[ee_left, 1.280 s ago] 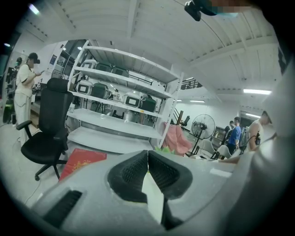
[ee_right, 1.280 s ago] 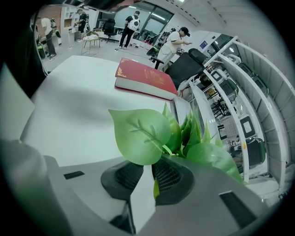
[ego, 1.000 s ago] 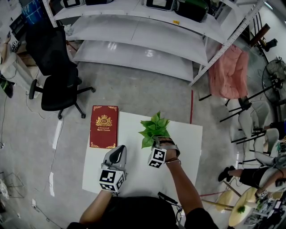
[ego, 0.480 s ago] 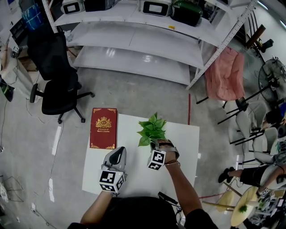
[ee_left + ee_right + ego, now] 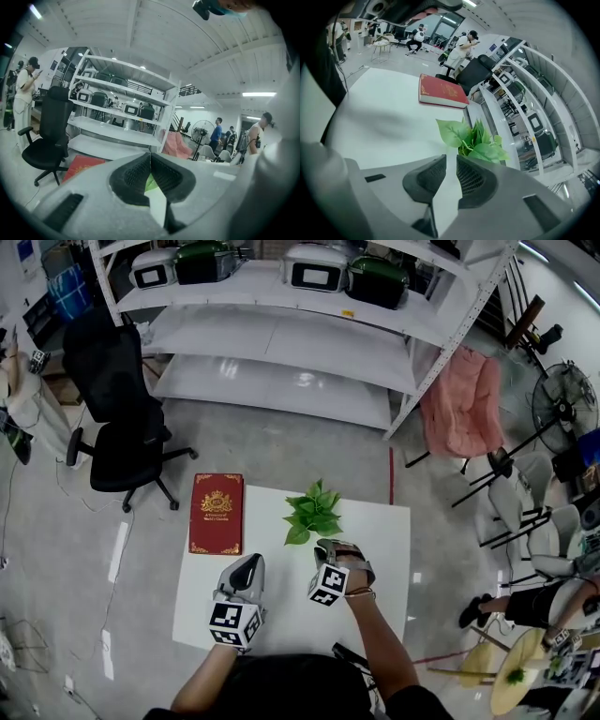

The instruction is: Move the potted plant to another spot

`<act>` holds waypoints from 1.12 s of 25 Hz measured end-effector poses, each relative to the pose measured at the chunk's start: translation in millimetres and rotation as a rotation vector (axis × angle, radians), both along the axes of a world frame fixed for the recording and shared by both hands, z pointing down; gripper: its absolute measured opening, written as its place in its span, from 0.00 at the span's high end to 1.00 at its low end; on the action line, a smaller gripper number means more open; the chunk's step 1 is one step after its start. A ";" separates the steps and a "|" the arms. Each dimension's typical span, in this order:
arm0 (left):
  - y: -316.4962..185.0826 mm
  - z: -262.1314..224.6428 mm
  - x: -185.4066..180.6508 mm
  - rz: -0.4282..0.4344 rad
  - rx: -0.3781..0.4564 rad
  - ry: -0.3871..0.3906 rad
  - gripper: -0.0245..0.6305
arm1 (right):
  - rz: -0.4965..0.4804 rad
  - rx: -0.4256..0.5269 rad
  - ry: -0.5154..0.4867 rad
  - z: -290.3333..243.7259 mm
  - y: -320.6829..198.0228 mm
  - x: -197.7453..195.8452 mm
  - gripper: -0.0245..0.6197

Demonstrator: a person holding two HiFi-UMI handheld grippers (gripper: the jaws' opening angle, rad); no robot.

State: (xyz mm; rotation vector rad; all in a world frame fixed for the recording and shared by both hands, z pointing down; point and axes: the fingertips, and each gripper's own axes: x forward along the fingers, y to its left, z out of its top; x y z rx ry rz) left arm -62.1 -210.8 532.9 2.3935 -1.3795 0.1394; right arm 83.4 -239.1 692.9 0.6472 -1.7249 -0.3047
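A big open lab or workshop hall is showing here, not a home. Tall white metal shelving [image 5: 281, 324] is running along one side, carrying grey and dark green equipment cases [image 5: 316, 265] on its upper level. A bare concrete floor [image 5: 281, 442] is spreading underneath, with a red tape line [image 5: 391, 474] running across it. A black office chair [image 5: 122, 427] is standing near a plain white desk [image 5: 380, 554]. A standing fan [image 5: 562, 409] and thin black stands [image 5: 511, 460] are crowding the right side. Several people [image 5: 216, 129] are standing about under strip lights [image 5: 260, 94].
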 end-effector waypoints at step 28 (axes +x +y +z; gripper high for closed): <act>67.7 -24.2 32.2 0.029 0.042 0.014 0.93 | 0.692 0.127 -0.963 -127.4 85.6 47.6 0.88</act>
